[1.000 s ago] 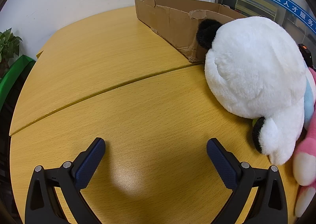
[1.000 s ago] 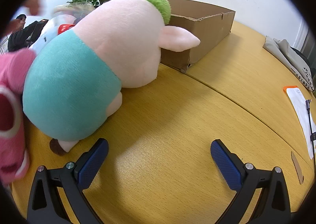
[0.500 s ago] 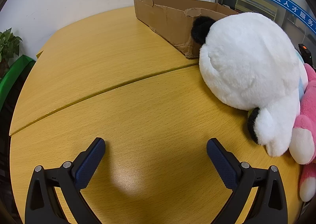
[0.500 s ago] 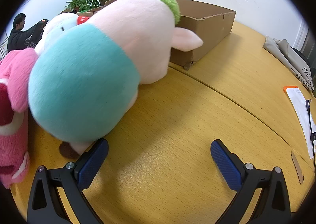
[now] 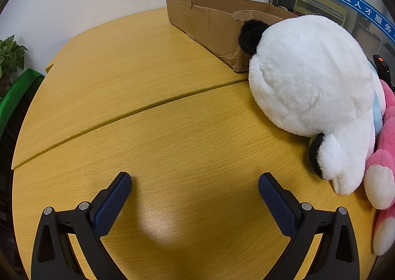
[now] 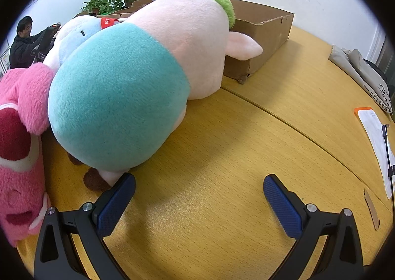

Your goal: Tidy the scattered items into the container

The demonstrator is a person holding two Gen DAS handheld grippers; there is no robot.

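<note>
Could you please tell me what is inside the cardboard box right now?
Neither view looks down into the cardboard box. Only its outer walls and torn rim show. The white plush and the pink-and-teal plush cover its near end.

Bright, even indoor light falls from overhead. A pale glare patch sits on the table (image 5: 158,228) between soft shadows. Both pictures are sharp, with strong fisheye bending and black corners; the table seam (image 6: 284,119) curves.

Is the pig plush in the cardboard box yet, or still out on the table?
Out. The pig plush lies on the table, its head against the cardboard box.
</note>
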